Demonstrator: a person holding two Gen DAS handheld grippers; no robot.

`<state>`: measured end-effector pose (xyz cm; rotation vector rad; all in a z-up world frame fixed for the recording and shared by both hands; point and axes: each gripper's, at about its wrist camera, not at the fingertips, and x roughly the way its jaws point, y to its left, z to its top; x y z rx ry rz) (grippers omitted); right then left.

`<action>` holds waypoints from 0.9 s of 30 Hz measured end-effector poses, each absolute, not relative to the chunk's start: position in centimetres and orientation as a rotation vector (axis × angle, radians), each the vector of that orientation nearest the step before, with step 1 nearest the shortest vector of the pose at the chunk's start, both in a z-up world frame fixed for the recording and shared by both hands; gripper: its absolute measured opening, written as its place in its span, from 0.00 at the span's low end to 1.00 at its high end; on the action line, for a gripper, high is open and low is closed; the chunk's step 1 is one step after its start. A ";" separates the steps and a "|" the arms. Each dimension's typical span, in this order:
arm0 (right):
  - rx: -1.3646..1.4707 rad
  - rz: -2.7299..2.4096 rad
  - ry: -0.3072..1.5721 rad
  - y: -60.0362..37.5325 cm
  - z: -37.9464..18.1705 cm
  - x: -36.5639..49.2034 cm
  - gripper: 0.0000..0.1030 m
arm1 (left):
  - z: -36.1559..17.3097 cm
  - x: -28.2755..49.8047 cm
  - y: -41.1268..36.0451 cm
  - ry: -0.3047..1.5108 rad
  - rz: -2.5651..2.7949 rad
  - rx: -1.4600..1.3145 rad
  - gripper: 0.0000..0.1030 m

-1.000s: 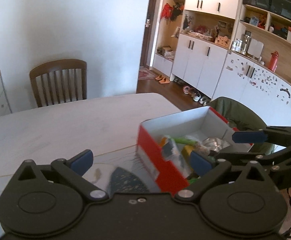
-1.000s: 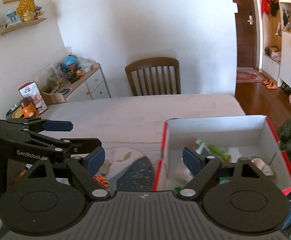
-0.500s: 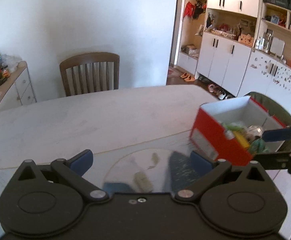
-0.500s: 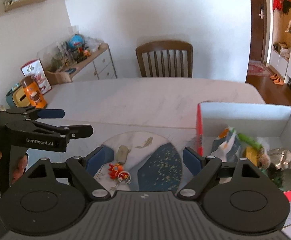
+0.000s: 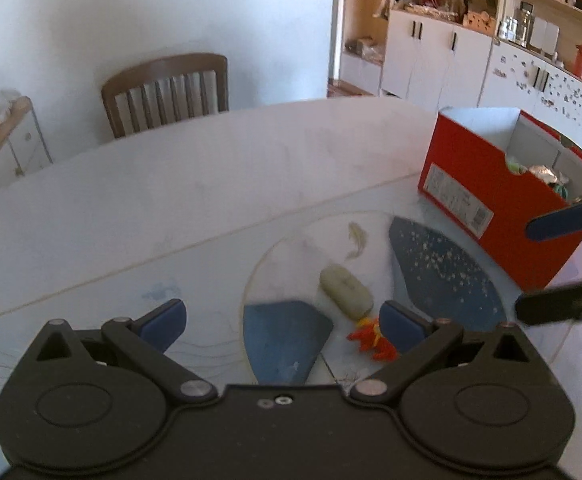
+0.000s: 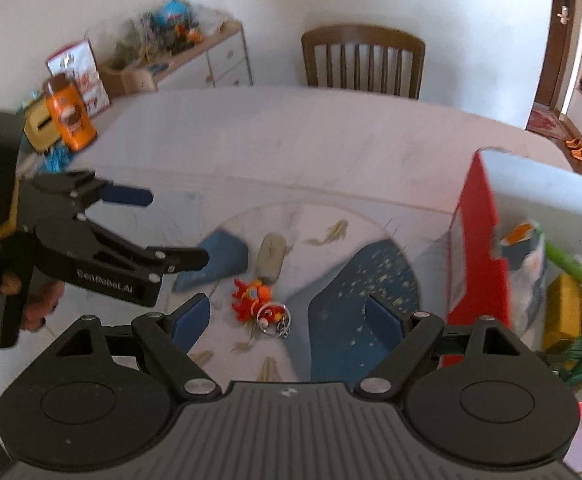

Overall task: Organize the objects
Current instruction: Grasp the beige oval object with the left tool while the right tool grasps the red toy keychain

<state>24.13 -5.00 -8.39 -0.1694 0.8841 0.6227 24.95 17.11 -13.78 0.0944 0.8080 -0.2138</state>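
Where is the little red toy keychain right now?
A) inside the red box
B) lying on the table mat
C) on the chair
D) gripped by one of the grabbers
B: the red toy keychain lies loose on the table mat, beside the pale oval object, outside the red box.

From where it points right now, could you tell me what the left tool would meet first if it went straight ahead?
Probably the pale oblong object on the table mat, just ahead of the open left tool; the red toy keychain lies nearer its right finger. Depth is uncertain.
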 end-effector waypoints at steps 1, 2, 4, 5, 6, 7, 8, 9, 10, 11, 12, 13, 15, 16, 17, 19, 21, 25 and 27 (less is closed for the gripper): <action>-0.180 0.626 0.891 -4.6 -8.9 24.2 0.83 | -13.9 25.2 17.2 0.811 -0.230 0.088 0.99; -0.192 0.634 0.898 -4.2 -9.5 24.3 0.83 | -14.0 25.4 17.2 0.810 -0.244 0.085 0.99; -0.213 0.650 0.908 -3.3 -10.4 24.4 0.83 | -14.3 26.1 16.9 0.813 -0.268 0.084 0.99; -0.226 0.659 0.910 -2.9 -10.9 24.5 0.83 | -14.4 26.6 16.8 0.819 -0.276 0.080 0.99; -0.237 0.663 0.912 -2.5 -11.3 24.6 0.83 | -14.6 27.0 16.6 0.825 -0.284 0.073 0.99; -0.245 0.663 0.917 -2.2 -11.8 24.8 0.82 | -14.8 27.5 16.5 0.832 -0.292 0.063 0.99; -0.247 0.666 0.922 -1.9 -12.2 25.0 0.82 | -15.1 28.0 16.3 0.845 -0.298 0.050 0.99; -0.246 0.670 0.923 -1.6 -12.5 25.1 0.82 | -15.4 28.4 16.2 0.855 -0.303 0.040 0.98; -0.248 0.672 0.921 -1.4 -12.8 25.3 0.82 | -15.7 28.9 16.1 0.868 -0.313 0.023 0.97; -0.255 0.674 0.917 -1.1 -13.0 25.4 0.82 | -16.0 29.2 15.9 0.881 -0.318 0.010 0.95; -0.259 0.677 0.910 -0.9 -13.2 25.5 0.80 | -16.3 29.5 15.7 0.892 -0.321 0.003 0.92; -0.261 0.679 0.906 -0.7 -13.4 25.7 0.80 | -16.5 29.7 15.5 0.900 -0.325 -0.003 0.92; -0.258 0.685 0.897 -0.4 -13.7 25.9 0.77 | -17.0 30.1 15.2 0.913 -0.311 -0.011 0.86; -0.259 0.690 0.895 -0.3 -13.8 26.1 0.77 | -17.2 30.3 15.1 0.922 -0.298 -0.018 0.84; -0.265 0.689 0.894 -0.1 -14.0 26.2 0.77 | -17.5 30.5 15.0 0.932 -0.293 -0.027 0.79; -0.265 0.690 0.891 0.2 -14.3 26.4 0.73 | -17.7 30.7 14.9 0.940 -0.292 -0.046 0.74; -0.262 0.697 0.893 0.4 -14.5 26.7 0.69 | -17.9 30.9 14.7 0.944 -0.295 -0.047 0.71; -0.265 0.715 0.900 0.9 -15.0 26.9 0.62 | -18.0 31.2 14.3 0.949 -0.300 -0.046 0.59; -0.266 0.721 0.905 1.1 -15.3 27.0 0.61 | -18.1 31.3 14.1 0.957 -0.289 -0.034 0.57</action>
